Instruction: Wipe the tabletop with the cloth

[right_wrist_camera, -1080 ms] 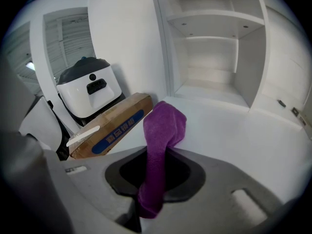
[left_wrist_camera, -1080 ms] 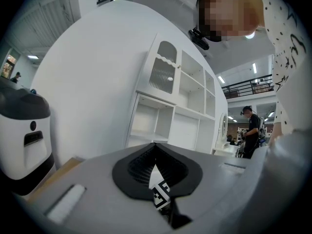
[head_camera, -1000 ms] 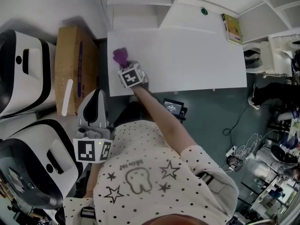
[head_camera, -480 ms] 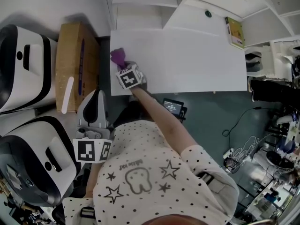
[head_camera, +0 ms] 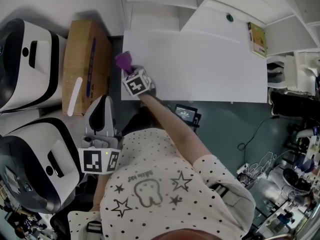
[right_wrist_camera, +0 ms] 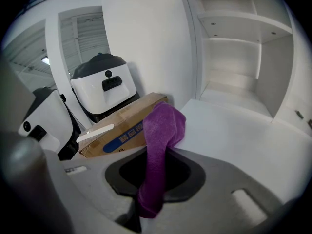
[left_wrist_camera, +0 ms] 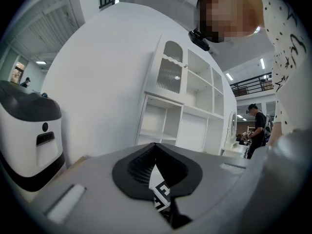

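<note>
Judging by where things are sitting, I'm guessing the wiping is only getting going, or is sitting at one end of a pass. The white tabletop (head_camera: 210, 69) is looking spotless all over, with no streaks or wet marks showing, so it isn't really telling me how much is done. The purple cloth (head_camera: 124, 60) is sitting right at the table's near left corner, with nearly the whole surface stretching away to the right of it.

The right gripper (head_camera: 131, 70) is clamping its jaws on the cloth, which is poking up out of the pads and flopping over towards the corner. I can't tell if it's actually pressing on the table. The left gripper (head_camera: 102, 104) is hanging down by the person's side, well off the table, jaws together and gripping nothing.

Room-wise, white shelving (head_camera: 165, 4) is standing behind the table, and two big white-and-black machines (head_camera: 25, 69) are crowding the left. A cardboard box (head_camera: 82, 59) is lying just beside the table's left edge. The floor is teal, with cables trailing off to the right. A small greenish book (head_camera: 259, 39) is lying on the shelf unit past the far right corner.
</note>
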